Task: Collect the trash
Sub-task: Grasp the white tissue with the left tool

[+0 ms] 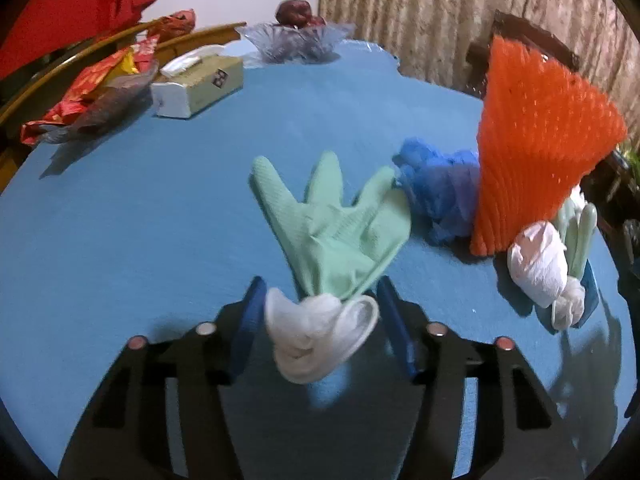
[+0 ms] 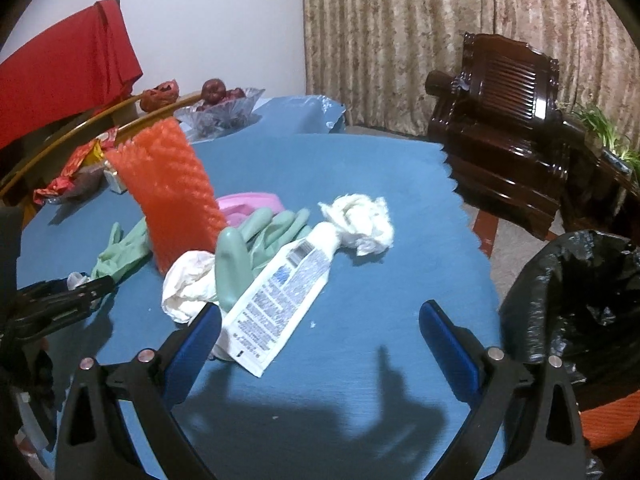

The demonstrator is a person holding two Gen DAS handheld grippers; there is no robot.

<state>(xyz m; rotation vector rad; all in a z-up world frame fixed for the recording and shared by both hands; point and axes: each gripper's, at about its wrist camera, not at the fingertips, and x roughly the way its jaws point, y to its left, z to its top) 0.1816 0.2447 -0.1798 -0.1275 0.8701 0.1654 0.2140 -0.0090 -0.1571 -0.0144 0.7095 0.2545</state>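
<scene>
While my left hand-held gripper stood half-closed around the white cuff of the green glove, pads not clearly pressing, the glove's long axis ran straight ahead across the counter. Right hand-held gripper gaped, released, toothpaste tube just ahead-left.

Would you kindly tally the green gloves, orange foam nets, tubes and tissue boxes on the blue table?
Green gloves: 2
Orange foam net: 1
Tube: 1
Tissue box: 1
Total: 5
</scene>
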